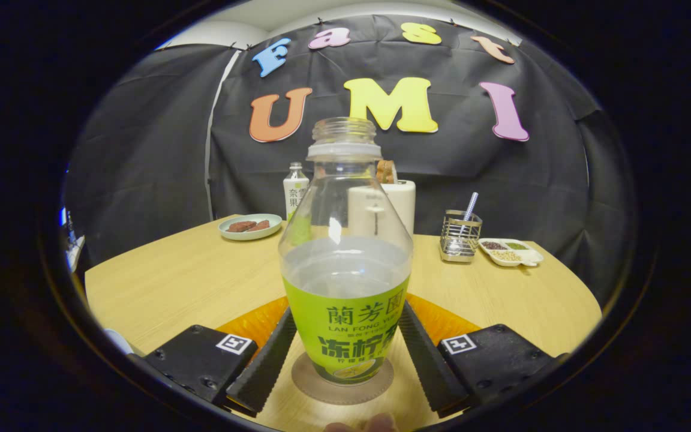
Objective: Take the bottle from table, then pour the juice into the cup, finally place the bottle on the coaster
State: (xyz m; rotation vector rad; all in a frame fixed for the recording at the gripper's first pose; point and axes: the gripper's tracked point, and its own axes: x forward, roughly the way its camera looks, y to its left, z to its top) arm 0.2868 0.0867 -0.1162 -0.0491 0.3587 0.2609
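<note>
A clear, uncapped bottle (345,264) with a green label stands upright on a round brown coaster (315,387); it is about half full of pale liquid. My gripper (348,315) holds it between the fingers, with both fingertips (282,333) against the label's sides, so it is shut on the bottle. An orange mat (255,324) lies under the fingers on either side of the bottle.
Beyond the bottle stand a white container (396,204) with something brown on top, a second small bottle (294,189), a plate of brown pieces (251,227), a wire holder (460,237) with a straw, and a white divided dish (510,252). All sit on the wooden table (177,282).
</note>
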